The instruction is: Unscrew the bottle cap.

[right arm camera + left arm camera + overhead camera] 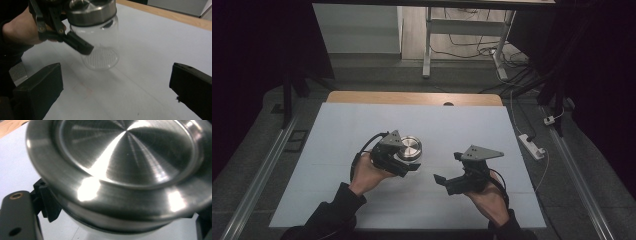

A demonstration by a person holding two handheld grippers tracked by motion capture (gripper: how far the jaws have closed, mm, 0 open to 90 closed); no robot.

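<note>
Jar held for lid removal.
Left gripper (404, 167) clamped on glass jar (101, 50); right gripper (447, 172), jaws apart, must next close on steel lid (410, 148).

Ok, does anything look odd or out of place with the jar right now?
The clear glass jar with the steel lid is tilted, held off upright by the left gripper above the white table cover. Nothing looks spilled or damaged.
</note>
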